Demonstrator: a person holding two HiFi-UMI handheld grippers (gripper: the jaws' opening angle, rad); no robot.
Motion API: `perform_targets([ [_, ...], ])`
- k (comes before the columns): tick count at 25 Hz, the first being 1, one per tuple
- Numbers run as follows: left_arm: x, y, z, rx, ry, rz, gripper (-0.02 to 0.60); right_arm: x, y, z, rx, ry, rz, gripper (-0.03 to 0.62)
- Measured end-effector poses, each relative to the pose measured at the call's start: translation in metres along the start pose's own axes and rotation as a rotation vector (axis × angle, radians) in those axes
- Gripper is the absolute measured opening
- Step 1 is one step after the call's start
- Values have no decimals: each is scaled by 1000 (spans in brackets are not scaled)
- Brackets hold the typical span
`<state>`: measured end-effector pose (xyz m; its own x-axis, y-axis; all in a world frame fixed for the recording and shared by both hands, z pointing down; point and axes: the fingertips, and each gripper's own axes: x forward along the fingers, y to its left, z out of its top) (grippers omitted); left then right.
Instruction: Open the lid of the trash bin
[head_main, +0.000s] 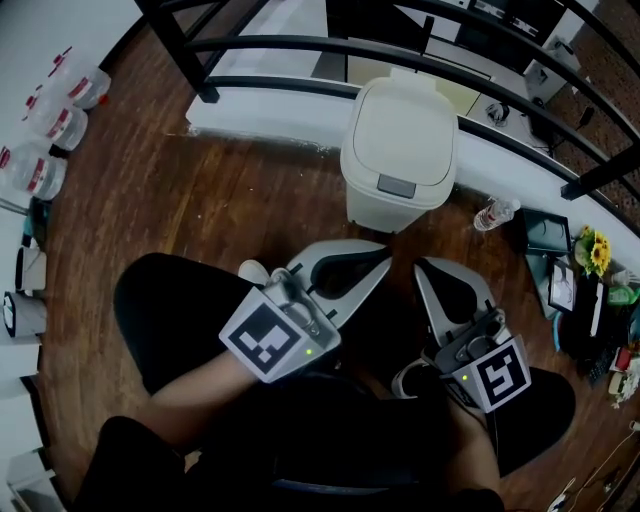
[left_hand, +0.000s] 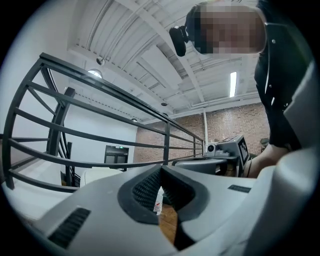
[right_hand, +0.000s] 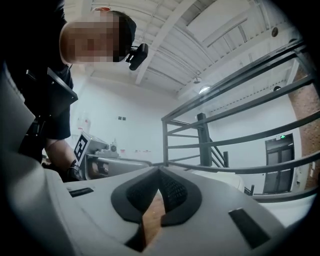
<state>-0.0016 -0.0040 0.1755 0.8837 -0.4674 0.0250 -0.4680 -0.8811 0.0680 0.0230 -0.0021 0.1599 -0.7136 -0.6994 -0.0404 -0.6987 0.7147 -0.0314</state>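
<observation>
The cream trash bin (head_main: 400, 140) stands on the wood floor against the white ledge. Its lid is down, with a grey push tab (head_main: 397, 185) at the front edge. My left gripper (head_main: 382, 254) is shut and empty, its tips pointing at the bin's base from a short way in front. My right gripper (head_main: 420, 266) is beside it, also shut and empty. Neither touches the bin. In the left gripper view the jaws of the left gripper (left_hand: 161, 168) meet at the tips. In the right gripper view the right gripper (right_hand: 159, 170) shows the same.
A black metal railing (head_main: 300, 45) runs over the white ledge (head_main: 260, 115) behind the bin. A small water bottle (head_main: 495, 213) lies right of the bin. Plastic jugs (head_main: 45, 120) line the left side. Flowers (head_main: 592, 250) and clutter sit at the right. The person's legs and shoes are below the grippers.
</observation>
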Motion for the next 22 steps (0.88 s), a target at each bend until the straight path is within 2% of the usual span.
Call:
perform_targets([
  [6, 6, -1, -3, 16, -3, -16, 40, 6, 2, -16, 4, 60, 18, 17],
  [11, 5, -1, -4, 19, -2, -18, 40, 12, -1, -8, 15, 7, 6, 18],
  [22, 3, 1, -2, 32, 2, 1, 40, 12, -1, -11, 15, 9, 4, 18],
])
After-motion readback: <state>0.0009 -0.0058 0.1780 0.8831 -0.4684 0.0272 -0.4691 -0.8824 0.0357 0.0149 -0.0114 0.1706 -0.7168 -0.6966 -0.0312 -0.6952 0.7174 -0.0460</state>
